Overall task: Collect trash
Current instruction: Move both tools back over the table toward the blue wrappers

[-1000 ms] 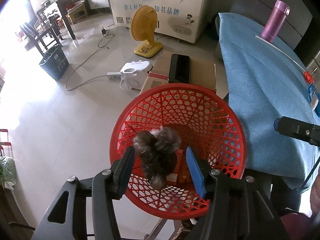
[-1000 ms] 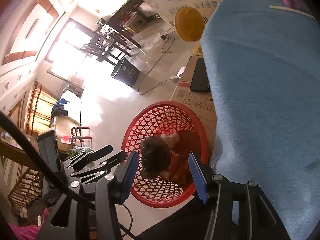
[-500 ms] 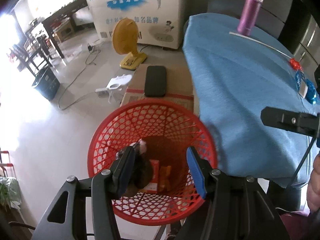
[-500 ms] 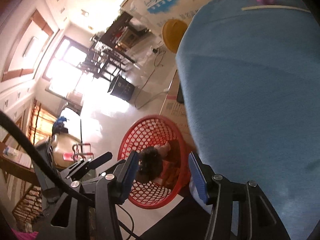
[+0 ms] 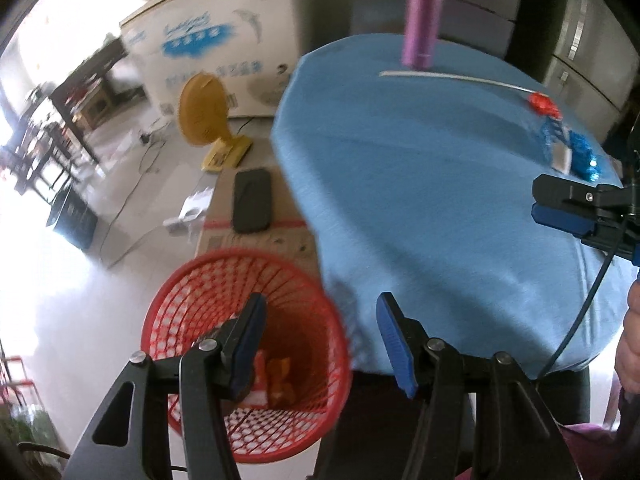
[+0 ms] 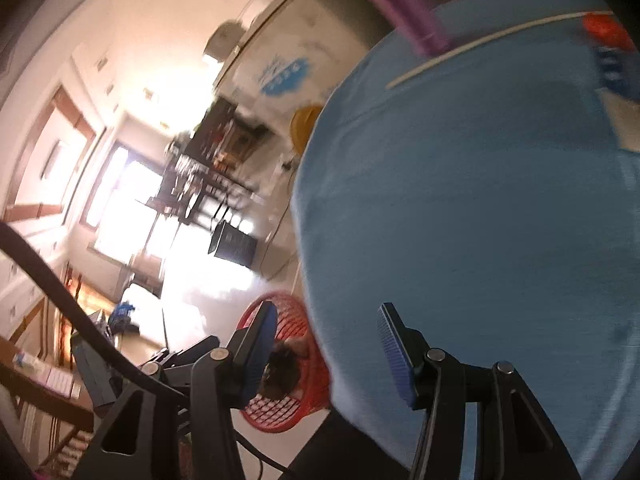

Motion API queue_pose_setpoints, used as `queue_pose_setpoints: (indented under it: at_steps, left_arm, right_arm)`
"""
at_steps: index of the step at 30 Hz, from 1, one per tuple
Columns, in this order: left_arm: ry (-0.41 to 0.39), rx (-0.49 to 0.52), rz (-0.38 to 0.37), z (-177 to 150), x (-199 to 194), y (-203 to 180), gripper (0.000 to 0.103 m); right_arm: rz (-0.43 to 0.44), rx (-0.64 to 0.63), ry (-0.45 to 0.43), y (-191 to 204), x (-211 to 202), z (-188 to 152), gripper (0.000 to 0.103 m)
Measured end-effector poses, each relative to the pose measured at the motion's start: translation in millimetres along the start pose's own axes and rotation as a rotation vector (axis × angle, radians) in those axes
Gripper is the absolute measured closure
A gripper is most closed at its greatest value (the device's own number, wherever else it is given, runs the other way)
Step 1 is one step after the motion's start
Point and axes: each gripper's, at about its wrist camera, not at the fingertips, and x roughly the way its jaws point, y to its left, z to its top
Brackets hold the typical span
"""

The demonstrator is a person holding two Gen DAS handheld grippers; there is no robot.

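Hovering left tool (image 5: 320, 344) spread empty, red basket (image 5: 192, 280) below

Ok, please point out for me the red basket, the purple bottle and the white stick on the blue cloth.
red basket (image 5: 162, 312): left wrist view, on its left rim.
purple bottle (image 5: 421, 20): left wrist view, on the middle of its body.
white stick (image 5: 448, 76): left wrist view, on the middle of its length.

Brown clump (image 6: 282, 372) now lies in red basket (image 5: 192, 280); left gripper (image 5: 320, 344) has lifted, empty.
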Motion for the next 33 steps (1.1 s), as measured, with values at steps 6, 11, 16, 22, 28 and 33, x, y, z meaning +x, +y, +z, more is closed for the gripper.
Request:
queue_pose_setpoints:
  at_steps: [6,11,16,22,28,33]
  left_arm:
    - [-0.033,0.13,-0.075,24,-4,-53,0.042]
    - [-0.023,0.226,-0.144,30,1,-96,0.041]
    - [0.008,0.276,-0.193,20,7,-119,0.04]
    - [0.034,0.251,-0.173,20,12,-112,0.04]
    - [0.061,0.205,-0.154,19,21,-97,0.04]
    - [0.093,0.208,-0.17,18,29,-101,0.04]
  right_arm:
    - [-0.1,0.08,-0.172,-44,-79,-1,0.042]
    - [-0.219,0.224,-0.299,-102,-152,-19,0.041]
    - [-0.291,0.404,-0.376,-163,-202,-38,0.04]
    - [-0.305,0.492,-0.366,-197,-207,-29,0.039]
    - [-0.346,0.487,-0.336,-199,-197,-30,0.039]
    - [-0.436,0.487,-0.33,-204,-192,-29,0.039]
